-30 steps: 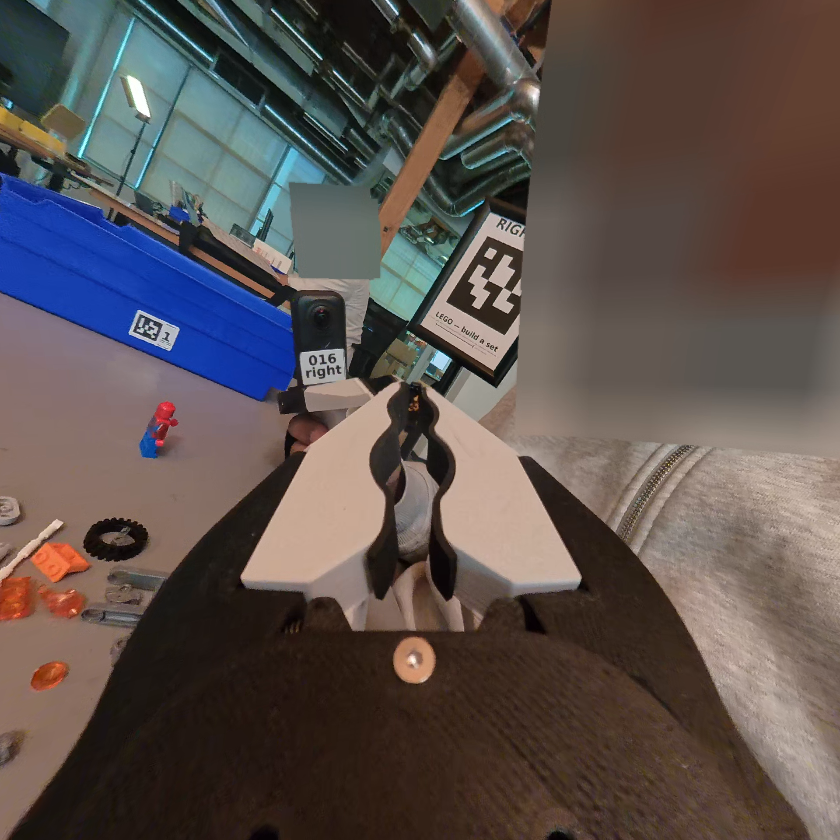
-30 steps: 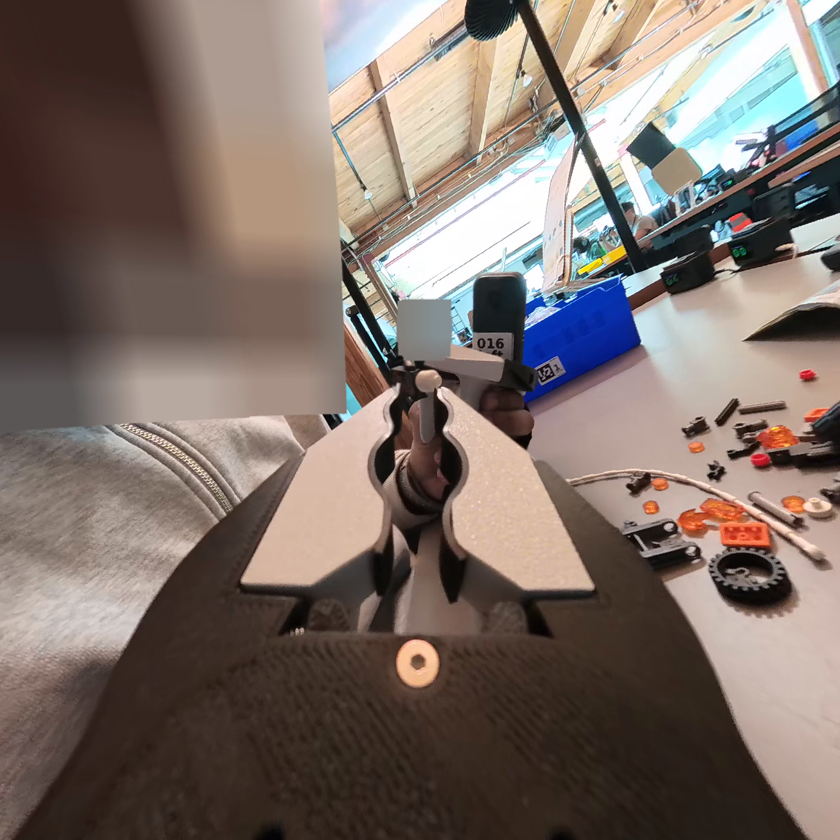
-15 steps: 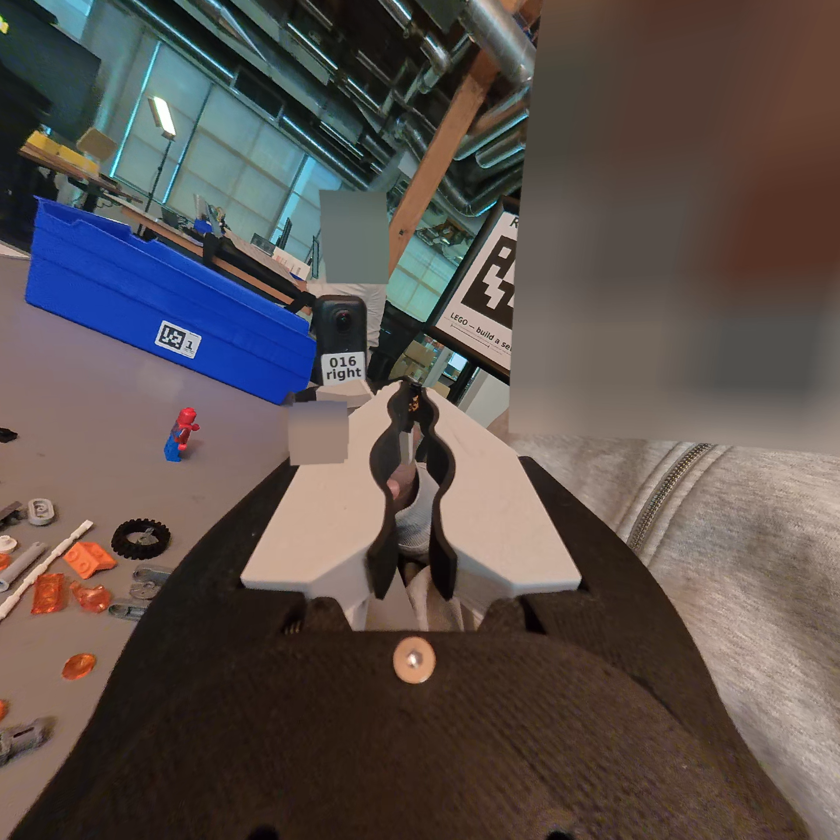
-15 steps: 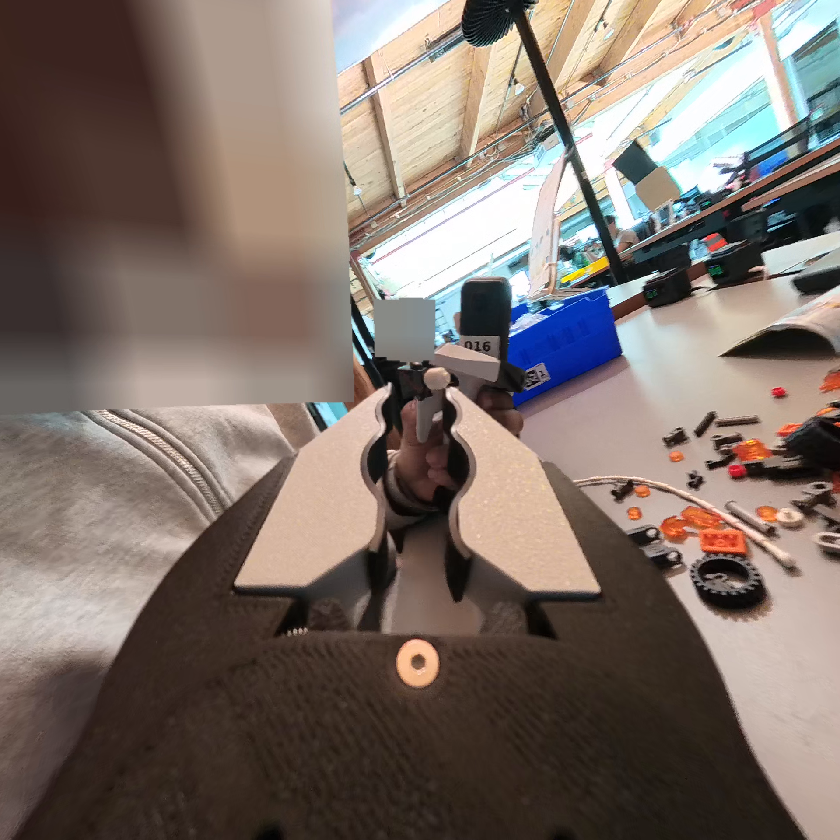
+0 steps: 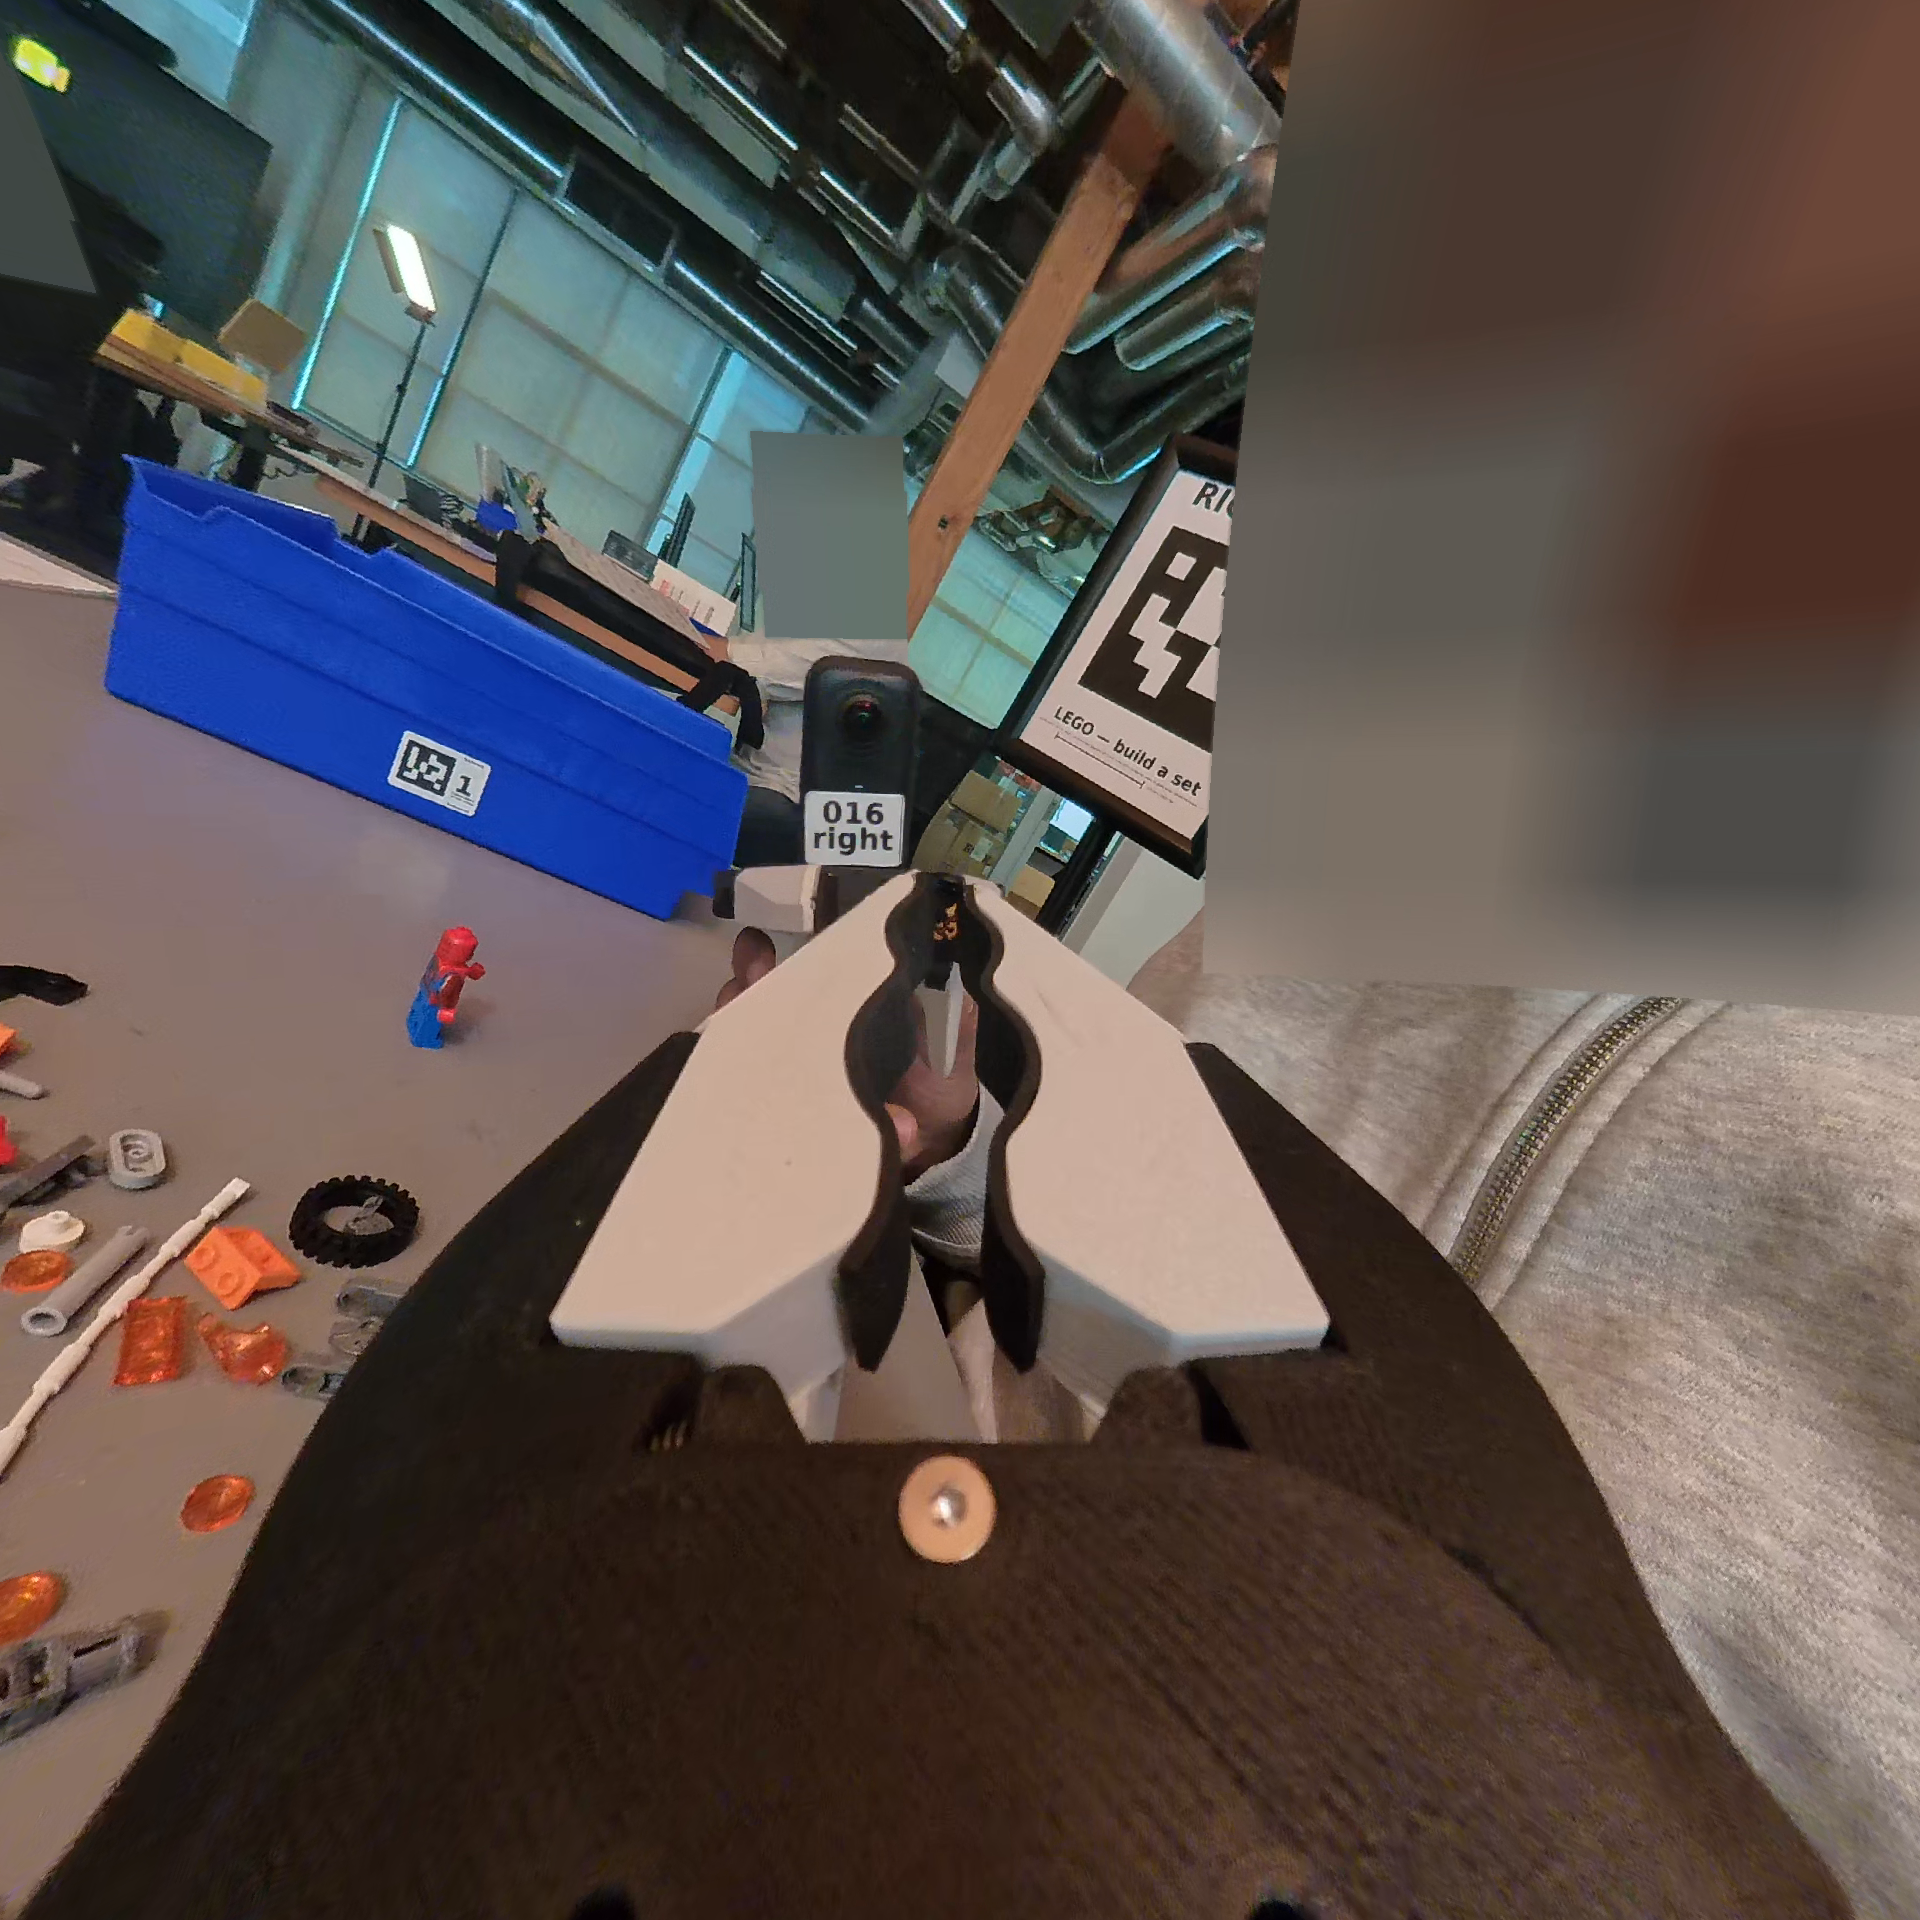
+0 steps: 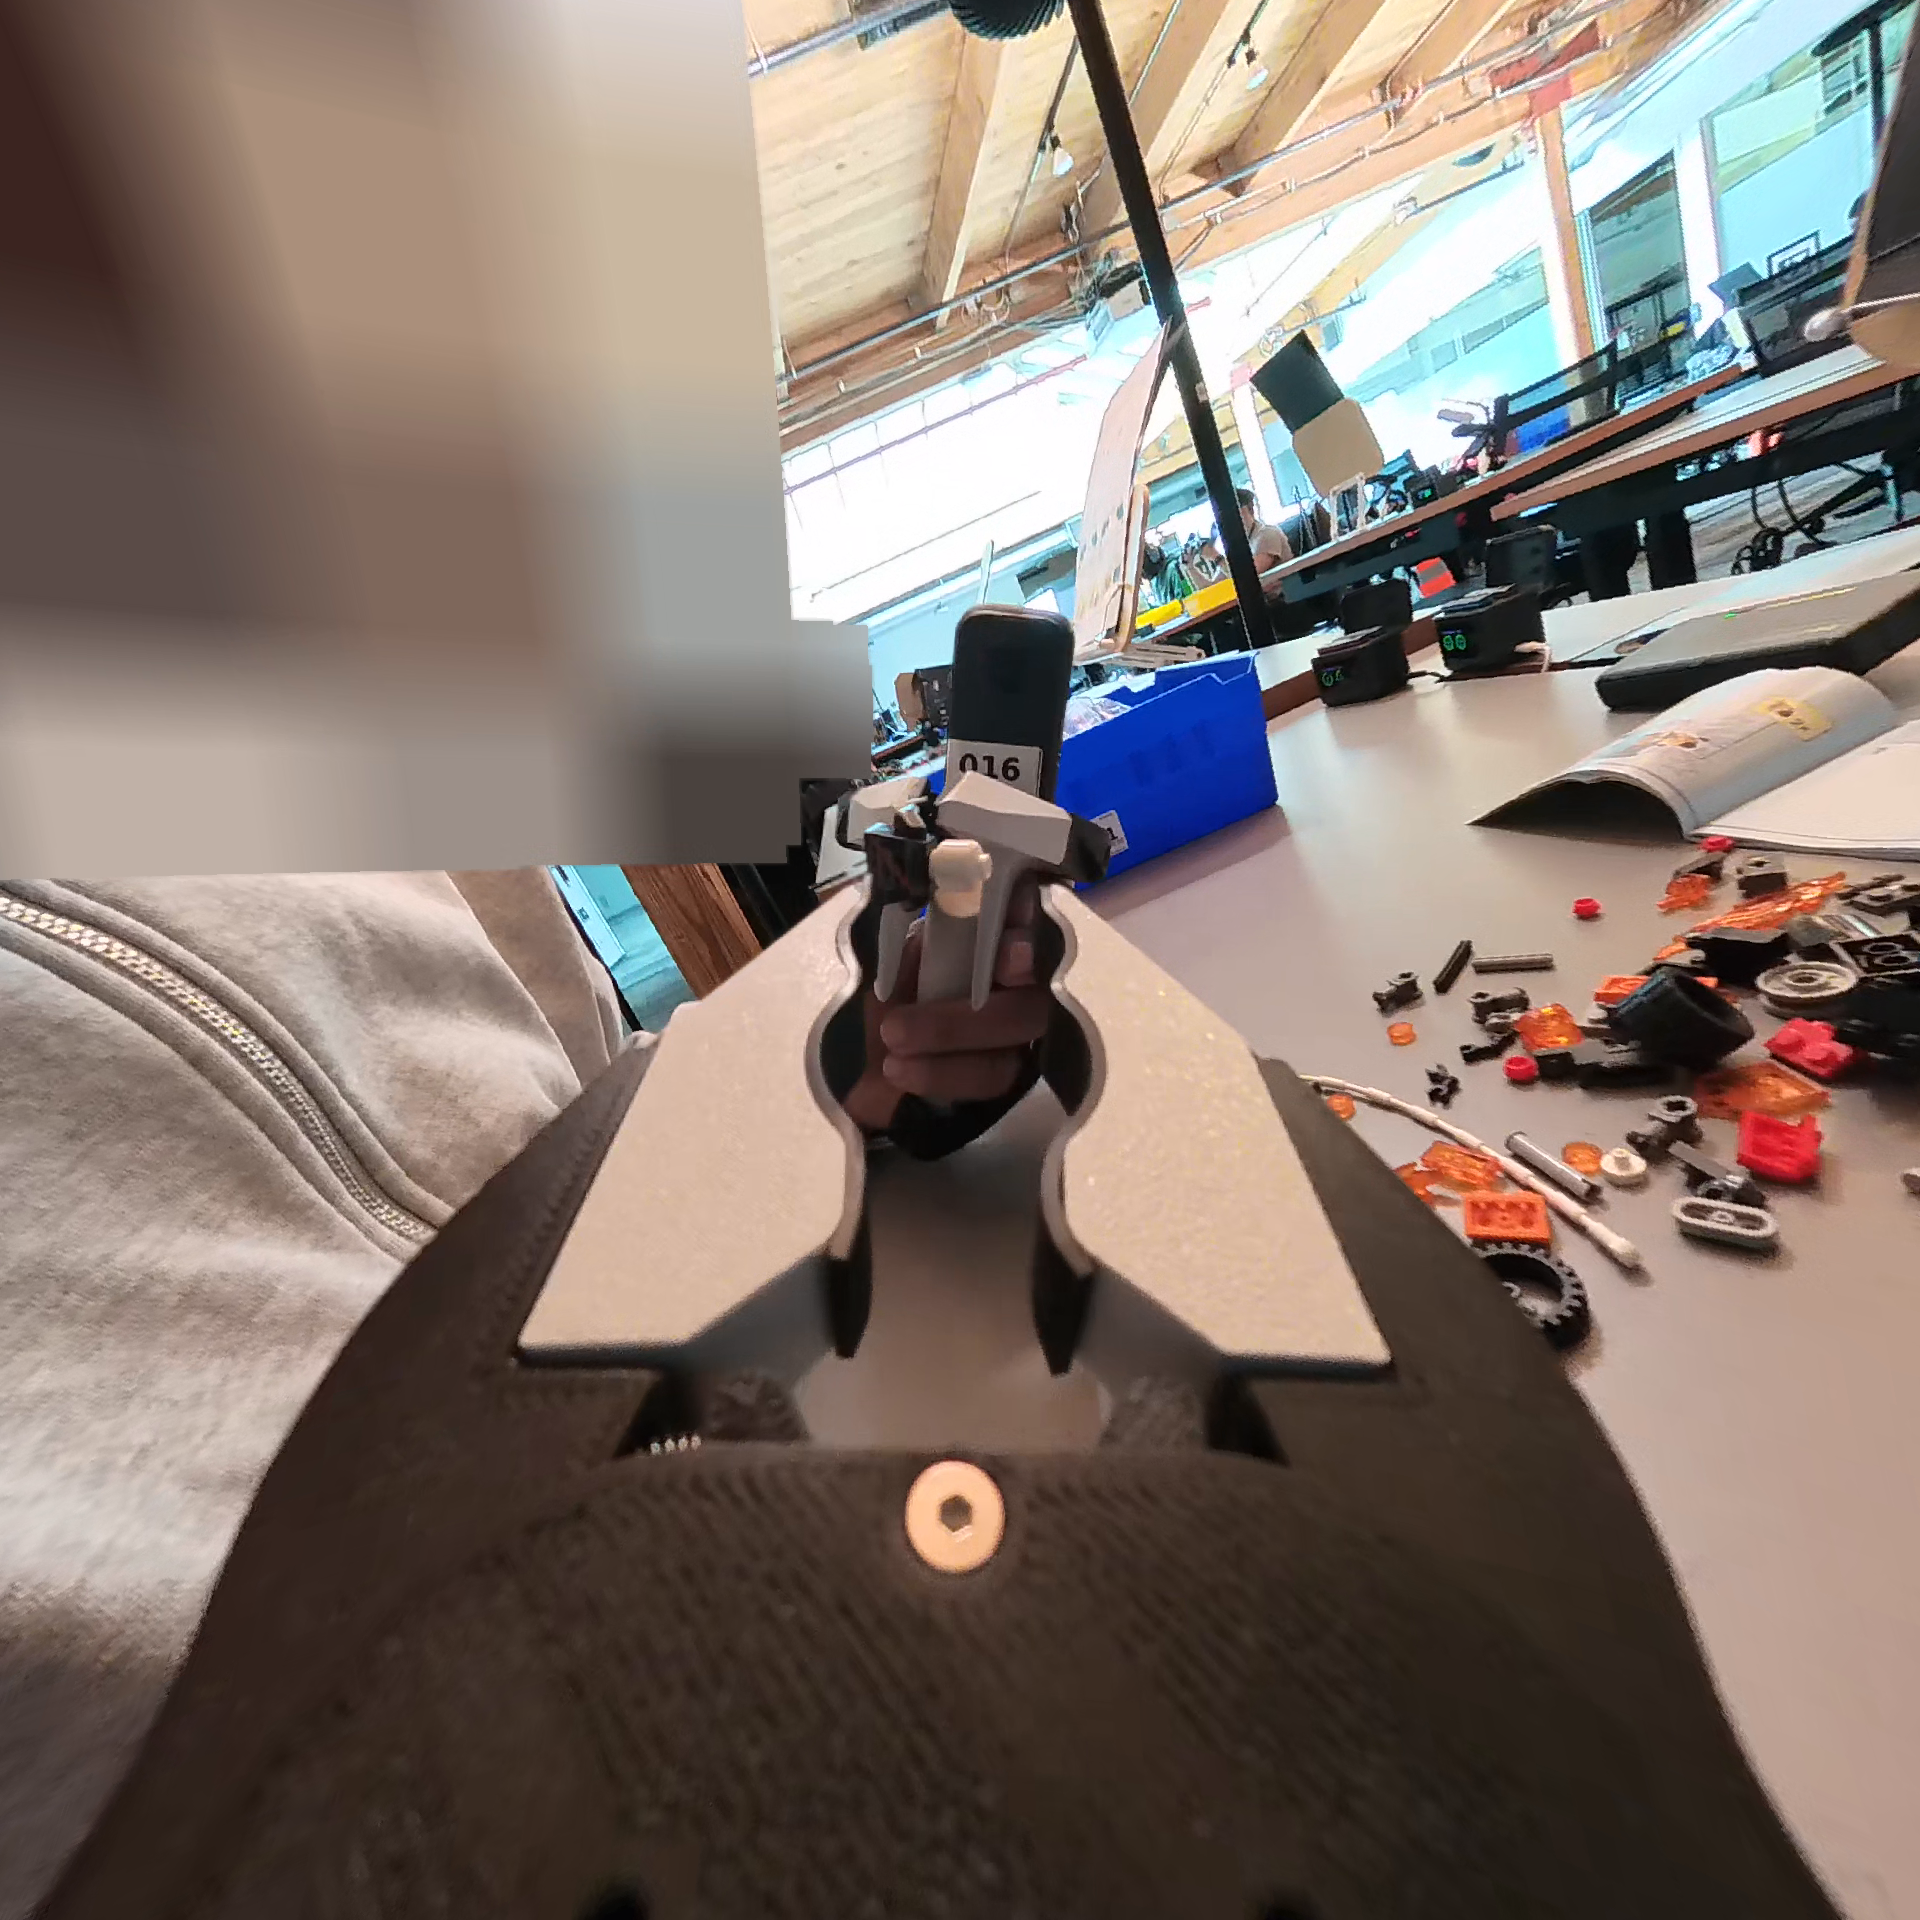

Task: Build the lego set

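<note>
While both claws are held up in front of a grey zip top (image 5: 1621, 1195), the left gripper (image 5: 943, 914) pinches a small black piece (image 5: 945, 920) at its tips. The right gripper (image 6: 951, 904) is open, with a small white piece (image 6: 954, 878) between its tips. Loose lego pieces (image 6: 1662, 1049) lie on the grey table (image 5: 260, 935), near a blue bin (image 5: 395, 675).

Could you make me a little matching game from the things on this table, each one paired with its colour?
Things:
1. Small toy figure standing on the table
2. Toothed rubber tyre
3. Big plastic bin at the back
4. Flat round see-through stud

Colours:
A. black
B. orange
C. red and blue
D. all blue

Pairs: 1-C, 2-A, 3-D, 4-B
</note>
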